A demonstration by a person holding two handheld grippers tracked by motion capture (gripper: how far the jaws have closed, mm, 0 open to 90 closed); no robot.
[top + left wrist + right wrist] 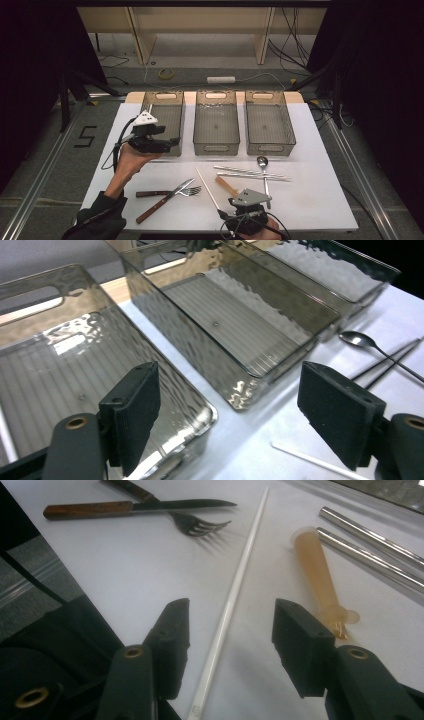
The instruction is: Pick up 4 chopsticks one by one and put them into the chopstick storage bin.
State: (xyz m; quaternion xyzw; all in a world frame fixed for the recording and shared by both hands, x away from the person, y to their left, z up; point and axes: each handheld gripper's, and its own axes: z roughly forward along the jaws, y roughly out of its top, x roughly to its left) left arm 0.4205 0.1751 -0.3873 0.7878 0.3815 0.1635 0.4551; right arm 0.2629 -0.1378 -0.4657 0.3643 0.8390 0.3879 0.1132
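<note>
Two tongs work over a white bench [310, 200]. Low in the high view, just right of centre, the right tongs [227, 625] stand apart astride a thin white stick [231, 605], neither pad pressing on it. That stick lies flat and runs from the bottom centre of the right gripper view up toward its top centre, with bare bench on both sides of it.

Just right of the stick lies an amber handle [316, 577], tilted, with two silver tubes [370, 545] beyond it toward the right edge of the frame. In the upper left of the same view a fork [197, 526] and a knife [135, 508] with wooden handles lie crossed, well apart from the stick.

In the high view a spoon [264, 172] lies near the tubes at centre right. A broad bare strip of bench runs along the right edge, and another lies at the lower left corner.

At middle left of the high view, the left tongs [227, 410] are wide apart with nothing between them, over the near corner of the left bin [65, 375]. Across the back half of the bench three smoky clear bins stand side by side with narrow gaps between them: the left bin, the middle bin [216, 129] and the right bin [269, 129].
</note>
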